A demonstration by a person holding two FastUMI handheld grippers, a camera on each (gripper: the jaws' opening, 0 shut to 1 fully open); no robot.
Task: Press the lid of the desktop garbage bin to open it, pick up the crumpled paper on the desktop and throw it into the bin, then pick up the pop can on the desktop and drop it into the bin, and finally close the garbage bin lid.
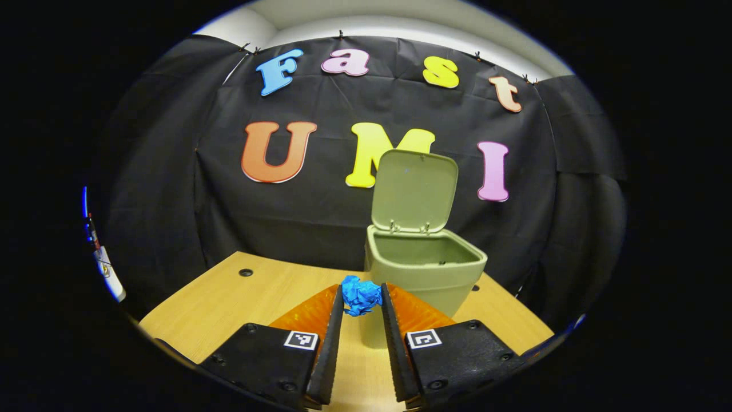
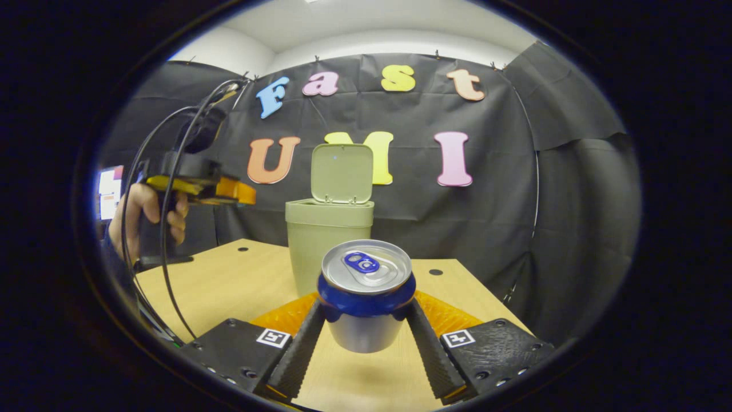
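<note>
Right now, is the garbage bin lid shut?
No, the lid stands upright behind the open green bin in the left gripper view.

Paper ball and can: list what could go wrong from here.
1. The paper ball is held only at the very tips of the left gripper, short of the bin; it could slip out and land on the table.
2. The right gripper holds the can off the table near its top; it may tilt or slide.
3. The upright lid could get knocked shut during a drop.
</note>
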